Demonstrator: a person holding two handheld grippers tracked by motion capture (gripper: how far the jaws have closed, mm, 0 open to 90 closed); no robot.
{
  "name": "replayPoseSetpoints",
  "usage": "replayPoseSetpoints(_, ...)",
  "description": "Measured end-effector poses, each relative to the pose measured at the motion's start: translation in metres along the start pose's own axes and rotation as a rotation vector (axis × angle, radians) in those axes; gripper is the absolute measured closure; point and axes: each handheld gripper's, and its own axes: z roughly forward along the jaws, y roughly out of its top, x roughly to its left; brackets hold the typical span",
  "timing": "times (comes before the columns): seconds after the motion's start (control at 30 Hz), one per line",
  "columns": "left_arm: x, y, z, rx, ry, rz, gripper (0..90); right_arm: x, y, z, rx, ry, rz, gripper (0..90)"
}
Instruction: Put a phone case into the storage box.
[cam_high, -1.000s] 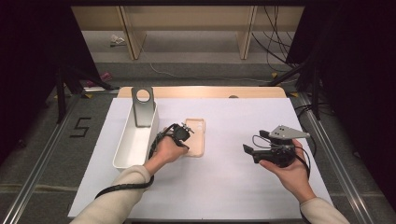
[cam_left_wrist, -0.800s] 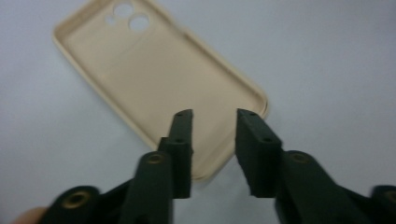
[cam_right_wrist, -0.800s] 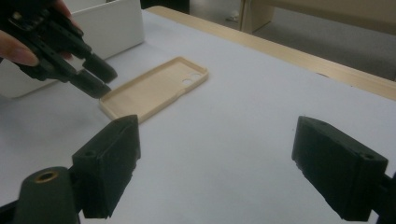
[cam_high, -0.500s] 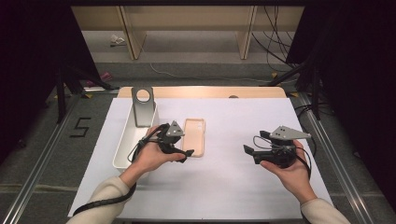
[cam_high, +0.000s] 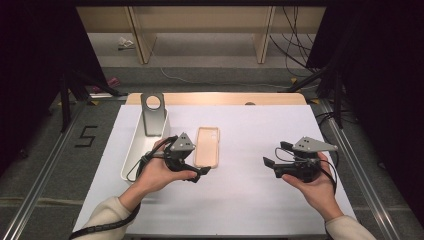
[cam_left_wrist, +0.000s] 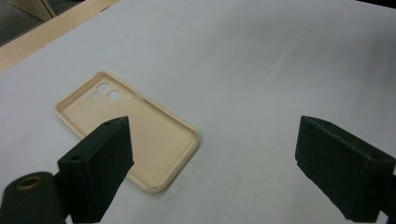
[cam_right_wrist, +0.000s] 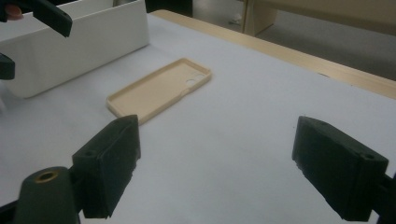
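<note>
A beige phone case (cam_high: 207, 146) lies flat on the white table, hollow side up, camera holes at its far end. My left gripper (cam_high: 200, 174) hovers just left of the case's near end. Its jaws have just been opening and now stand wide with nothing between them. In the left gripper view the case (cam_left_wrist: 126, 128) lies beyond the left jaw, and the left gripper (cam_left_wrist: 212, 154) frames bare table. My right gripper (cam_high: 274, 155) is held at the right, open and empty, pointing left toward the case (cam_right_wrist: 159, 88).
A long white bin (cam_high: 131, 150) stands left of the case, with a grey stand (cam_high: 153, 112) with a round hole at its far end. The bin's wall (cam_right_wrist: 79, 46) shows in the right gripper view. The table's wooden far edge (cam_high: 215, 98) runs behind.
My left gripper has let go at the case's left edge, opened its jaws and drawn back toward me and upward. The case stays flat. The right gripper has kept still.
</note>
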Motion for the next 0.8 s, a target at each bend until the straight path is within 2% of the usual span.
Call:
replayPoseSetpoints(0.4, 0.007, 0.009, -0.022, -0.002, 0.059, 0.014, 9.0, 0.001, 0.0, 0.0, -0.001, 0.0, 0.003, 16.1)
replayPoseSetpoints(0.8, 0.012, 0.008, -0.021, 0.0, 0.074, 0.008, 8.9, -0.002, -0.001, 0.001, 0.002, -0.005, 0.007, 16.1)
